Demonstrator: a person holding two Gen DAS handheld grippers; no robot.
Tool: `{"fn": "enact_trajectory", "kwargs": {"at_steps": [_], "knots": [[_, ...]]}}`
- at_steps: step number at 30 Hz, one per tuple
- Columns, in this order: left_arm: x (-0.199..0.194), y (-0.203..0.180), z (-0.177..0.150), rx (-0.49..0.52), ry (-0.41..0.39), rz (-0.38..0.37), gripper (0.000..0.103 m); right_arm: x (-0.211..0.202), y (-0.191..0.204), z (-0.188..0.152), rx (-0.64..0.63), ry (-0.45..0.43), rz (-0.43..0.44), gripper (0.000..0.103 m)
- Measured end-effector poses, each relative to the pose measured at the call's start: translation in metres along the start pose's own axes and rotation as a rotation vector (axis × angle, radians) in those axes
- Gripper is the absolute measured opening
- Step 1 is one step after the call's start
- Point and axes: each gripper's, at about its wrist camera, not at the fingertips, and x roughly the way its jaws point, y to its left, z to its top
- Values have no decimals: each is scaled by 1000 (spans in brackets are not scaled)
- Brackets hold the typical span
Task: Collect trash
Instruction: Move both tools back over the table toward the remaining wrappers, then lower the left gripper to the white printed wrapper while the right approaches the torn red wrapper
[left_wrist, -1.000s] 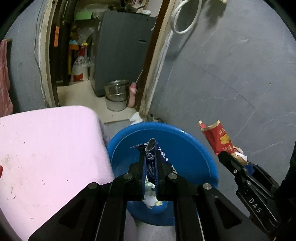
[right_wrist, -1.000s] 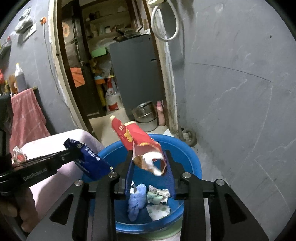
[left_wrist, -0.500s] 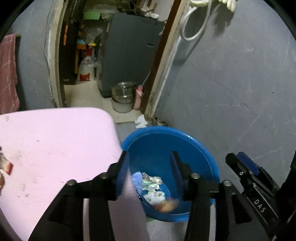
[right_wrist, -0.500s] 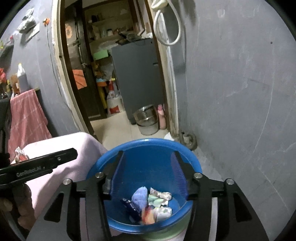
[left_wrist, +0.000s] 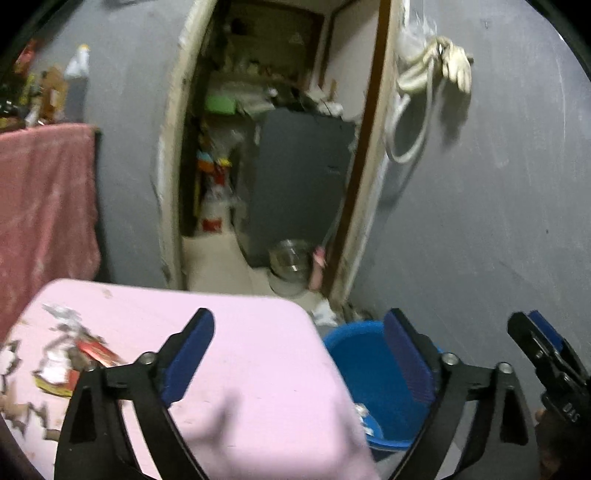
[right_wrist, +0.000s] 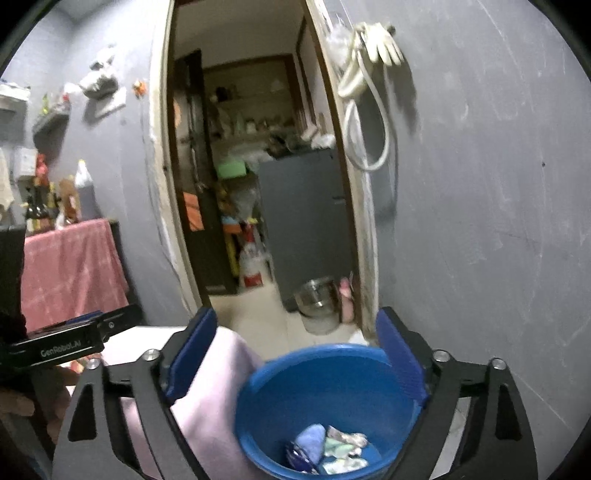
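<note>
With both the left gripper (left_wrist: 297, 356) and right gripper (right_wrist: 295, 360) opening empty above the round blue plastic basin (right_wrist: 280, 373), the next move calls for reaching the torn wrappers (left_wrist: 62, 365) littering the pink table (left_wrist: 255, 332).

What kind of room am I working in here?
Likely a lived-in home, beside a cluttered storage or kitchen doorway: steel pots on its floor, a hose hung on the grey wall, a pink table.

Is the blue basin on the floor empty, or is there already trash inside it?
Not empty. The right wrist view shows the blue basin upright, with crumpled wrappers lying on its bottom. It is far from full.
</note>
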Motion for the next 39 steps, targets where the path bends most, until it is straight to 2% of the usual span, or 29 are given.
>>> {"fn": "enact_trajectory", "kwargs": {"at_steps": [2, 5, 12, 21, 30, 39], "knots": [[-17, 13, 2, -8, -51, 20, 96, -6, 10, 1, -2, -32, 16, 103], [-42, 33, 4, -23, -107, 45, 100, -14, 24, 4, -8, -80, 46, 103], [-85, 77, 7, -51, -177, 106, 100, -27, 60, 9, 12, -167, 117, 103], [-136, 147, 6, -84, -226, 215, 101, -22, 116, 10, 14, -163, 212, 103], [-149, 205, -14, -143, -167, 277, 101, 6, 177, 0, -74, -63, 288, 103], [-123, 239, -31, -191, -14, 265, 99, 43, 207, -22, -125, 118, 306, 103]]}}
